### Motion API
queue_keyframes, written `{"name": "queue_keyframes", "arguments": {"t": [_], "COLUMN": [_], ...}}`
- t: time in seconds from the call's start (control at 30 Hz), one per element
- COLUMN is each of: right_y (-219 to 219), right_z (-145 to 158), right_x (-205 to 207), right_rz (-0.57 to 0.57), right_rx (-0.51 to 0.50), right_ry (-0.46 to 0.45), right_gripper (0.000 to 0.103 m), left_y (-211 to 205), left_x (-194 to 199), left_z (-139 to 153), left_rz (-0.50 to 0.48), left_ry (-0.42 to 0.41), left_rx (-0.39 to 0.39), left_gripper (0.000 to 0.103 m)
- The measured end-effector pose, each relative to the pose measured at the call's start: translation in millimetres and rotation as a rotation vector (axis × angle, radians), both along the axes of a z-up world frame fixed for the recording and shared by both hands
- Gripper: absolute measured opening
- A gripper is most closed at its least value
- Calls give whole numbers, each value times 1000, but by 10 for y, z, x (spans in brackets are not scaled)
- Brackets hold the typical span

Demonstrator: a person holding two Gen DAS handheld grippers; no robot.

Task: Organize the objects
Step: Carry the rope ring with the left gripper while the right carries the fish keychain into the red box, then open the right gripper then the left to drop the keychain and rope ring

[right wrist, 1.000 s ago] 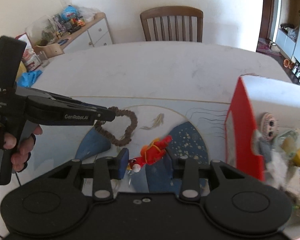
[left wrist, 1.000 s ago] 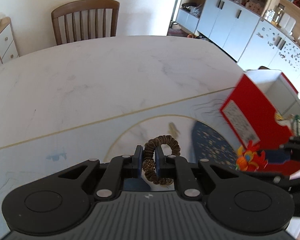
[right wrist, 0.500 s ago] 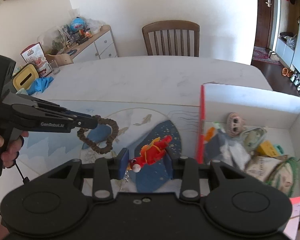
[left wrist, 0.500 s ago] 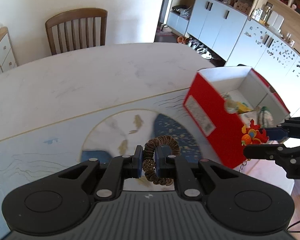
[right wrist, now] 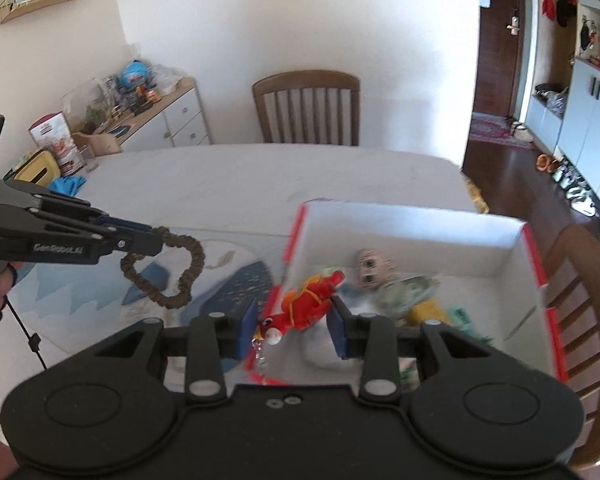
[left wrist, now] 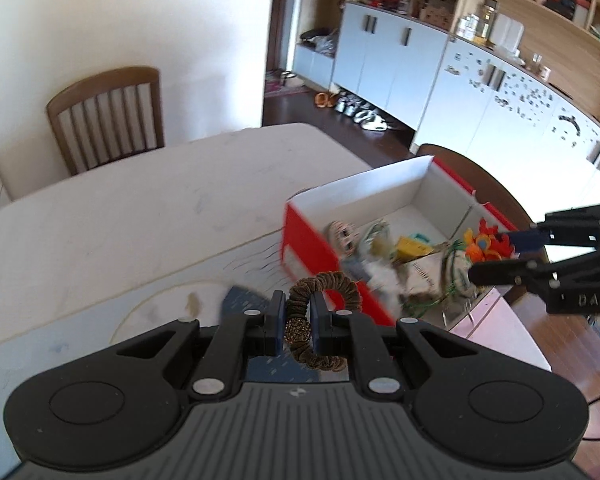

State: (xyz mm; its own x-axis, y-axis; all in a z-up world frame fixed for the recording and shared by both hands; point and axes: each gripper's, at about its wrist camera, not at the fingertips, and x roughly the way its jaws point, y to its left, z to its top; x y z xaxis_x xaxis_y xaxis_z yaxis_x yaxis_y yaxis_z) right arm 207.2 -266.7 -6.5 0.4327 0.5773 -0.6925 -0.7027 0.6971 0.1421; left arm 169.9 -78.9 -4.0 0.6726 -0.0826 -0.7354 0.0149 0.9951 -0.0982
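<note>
My left gripper (left wrist: 297, 320) is shut on a brown fabric scrunchie (left wrist: 324, 292), which hangs in a loop over the table; the right wrist view shows that gripper (right wrist: 156, 240) and the scrunchie (right wrist: 180, 276) left of the box. My right gripper (right wrist: 294, 322) is shut on a red and orange plush toy (right wrist: 308, 304) with a small key ring, held above the near left corner of the red box (right wrist: 420, 236). In the left wrist view the right gripper (left wrist: 496, 256) holds the toy (left wrist: 484, 244) over the box (left wrist: 308, 248).
The white-lined box holds several small items, among them a round doll face (right wrist: 370, 266) and a yellow piece (left wrist: 410, 246). The box sits at the table's right edge on a blue patterned mat (right wrist: 236, 280). A wooden chair (right wrist: 306, 108) stands behind the table, another (right wrist: 580, 320) beside the box.
Both grippers have risen and travelled to the right toward the box, each keeping its object. The box's inside has come into view, and the toy now hangs over its corner.
</note>
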Motion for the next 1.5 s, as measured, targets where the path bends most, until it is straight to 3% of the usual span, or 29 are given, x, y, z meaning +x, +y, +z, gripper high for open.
{"name": "queue_keyframes", "arguments": {"t": [0.3, 0.63, 1.03, 1.17, 1.5], "right_y": [-399, -609, -500, -503, -470], "right_z": [49, -153, -623, -854, -1080], "right_x": [402, 884, 1344, 1446, 1374], "right_rz": [-41, -93, -98, -90, -29], "right_rx": [-10, -62, -106, -128, -188], "right_ry": [-63, -85, -35, 39, 102], "right_gripper": [36, 36, 36, 36, 36], "left_y": [-497, -1030, -1319, -1319, -1391], "left_x": [457, 947, 1316, 1403, 1478], "left_z": [41, -156, -594, -754, -985], "left_rz": [-37, -67, -50, -36, -31], "left_ry": [-1, 43, 128, 166, 215], "left_rx": [11, 10, 51, 54, 101], "left_gripper": [12, 12, 12, 12, 12]}}
